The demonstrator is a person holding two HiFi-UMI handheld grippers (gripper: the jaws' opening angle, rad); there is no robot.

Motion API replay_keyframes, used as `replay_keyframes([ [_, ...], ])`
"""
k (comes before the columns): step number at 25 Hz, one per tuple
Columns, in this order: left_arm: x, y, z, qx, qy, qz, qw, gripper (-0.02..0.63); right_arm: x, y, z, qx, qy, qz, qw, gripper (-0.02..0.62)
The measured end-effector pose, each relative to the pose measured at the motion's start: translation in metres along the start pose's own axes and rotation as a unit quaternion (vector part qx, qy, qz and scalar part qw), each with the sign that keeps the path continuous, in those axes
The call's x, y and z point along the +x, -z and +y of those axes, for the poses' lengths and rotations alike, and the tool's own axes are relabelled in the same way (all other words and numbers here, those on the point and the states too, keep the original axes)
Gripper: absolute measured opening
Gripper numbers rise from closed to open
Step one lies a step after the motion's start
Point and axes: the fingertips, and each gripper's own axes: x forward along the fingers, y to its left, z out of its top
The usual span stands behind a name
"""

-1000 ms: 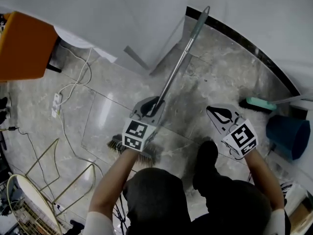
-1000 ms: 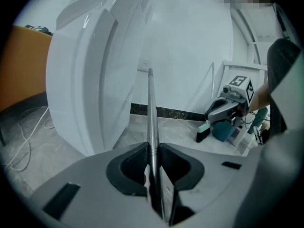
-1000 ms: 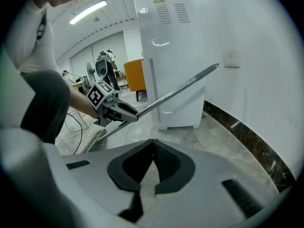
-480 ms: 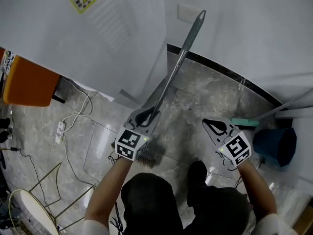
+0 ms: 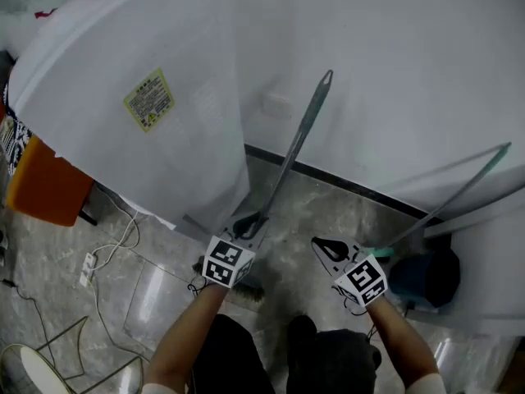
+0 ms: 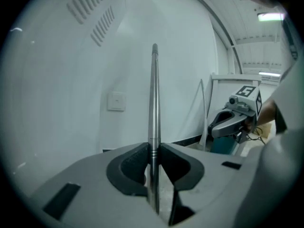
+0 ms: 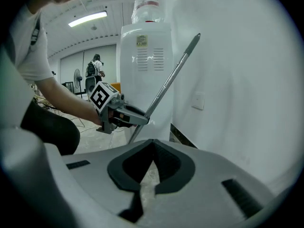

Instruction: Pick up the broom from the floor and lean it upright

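Observation:
The broom's grey metal handle [image 5: 297, 142] slants up toward the white wall, its hanging loop at the top. My left gripper [image 5: 248, 225] is shut on the handle low down, just above the brush head [image 5: 246, 290] near the floor. In the left gripper view the pads [image 6: 137, 159] clamp the handle [image 6: 154, 99] from both sides. My right gripper [image 5: 326, 249] hovers to the right of the broom, shut with nothing in it; in the right gripper view its jaws [image 7: 153, 144] meet at the tips, with the left gripper [image 7: 134, 119] and handle [image 7: 173, 75] beyond.
A white water dispenser [image 5: 148, 138] stands left of the broom. A second long-handled tool [image 5: 459, 189] leans on the wall at right above a blue bin [image 5: 422, 276]. An orange seat [image 5: 45, 183], a power strip [image 5: 86, 269] with cable and a wire rack [image 5: 49, 347] are at left.
Both grippers have risen. The left one has lifted the broom so its handle stands steeper against the wall, and the brush head has come closer to the person's feet.

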Motion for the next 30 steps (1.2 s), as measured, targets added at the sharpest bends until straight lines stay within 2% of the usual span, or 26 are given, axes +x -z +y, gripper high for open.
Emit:
replay_keyframes([
  [7, 0.036, -0.052, -0.016, 0.002, 0.000, -0.021, 0.9998, 0.072, -0.027, -0.030, -0.024, 0.010, 0.029, -0.023, 0.999, 0.002],
  [15, 0.095, -0.111, -0.040, 0.002, 0.013, -0.035, 0.9993, 0.071, -0.070, -0.055, -0.070, 0.048, 0.087, -0.052, 0.994, 0.002],
  [23, 0.156, -0.122, -0.076, 0.029, 0.056, 0.020, 0.9978, 0.069, -0.093, -0.049, -0.084, 0.053, 0.102, -0.055, 0.992, 0.002],
  [26, 0.167, -0.124, -0.082, 0.043, 0.069, 0.049, 0.9954, 0.067, -0.101, -0.041, -0.093, 0.064, 0.110, -0.061, 0.990, 0.002],
  [30, 0.173, -0.123, -0.093, 0.049, 0.089, 0.068, 0.9925, 0.067, -0.113, -0.026, -0.102, 0.078, 0.119, -0.061, 0.988, 0.002],
])
